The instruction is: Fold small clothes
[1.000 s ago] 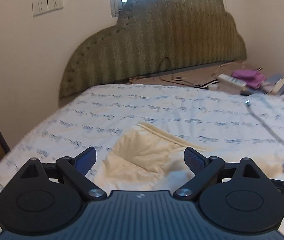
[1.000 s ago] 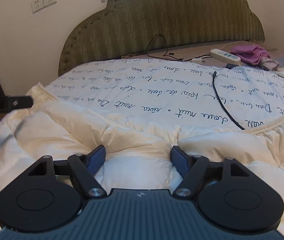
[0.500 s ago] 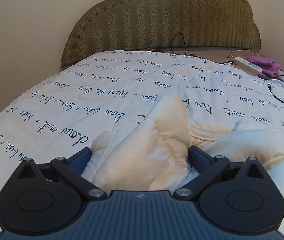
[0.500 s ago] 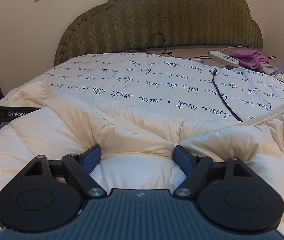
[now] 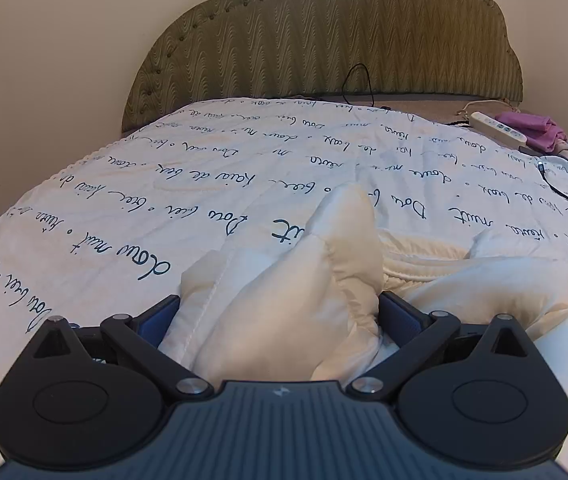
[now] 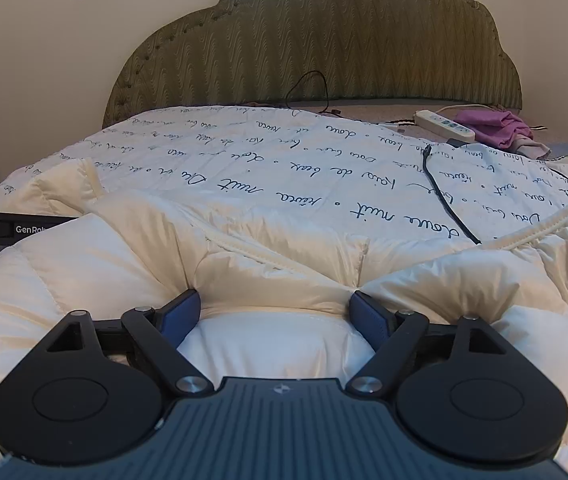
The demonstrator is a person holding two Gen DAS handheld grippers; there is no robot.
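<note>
Cream puffer jacket (image 6: 284,248) bunched near the bed (image 5: 84,216) foot edge, left gripper (image 5: 280,312) and right gripper (image 6: 274,308) both wide open with padding bulging between unpressed pads; pinch a thin seam edge, not the puffy bulk, before folding.

Cream quilted puffy jacket (image 6: 268,264); white bedspread (image 5: 244,168) with dark handwritten script; olive zigzag-patterned padded headboard (image 6: 324,40); black cable (image 6: 440,200); white power strip (image 6: 444,124); purple cloth (image 6: 492,124); blue-padded black fingers (image 6: 180,312).
</note>
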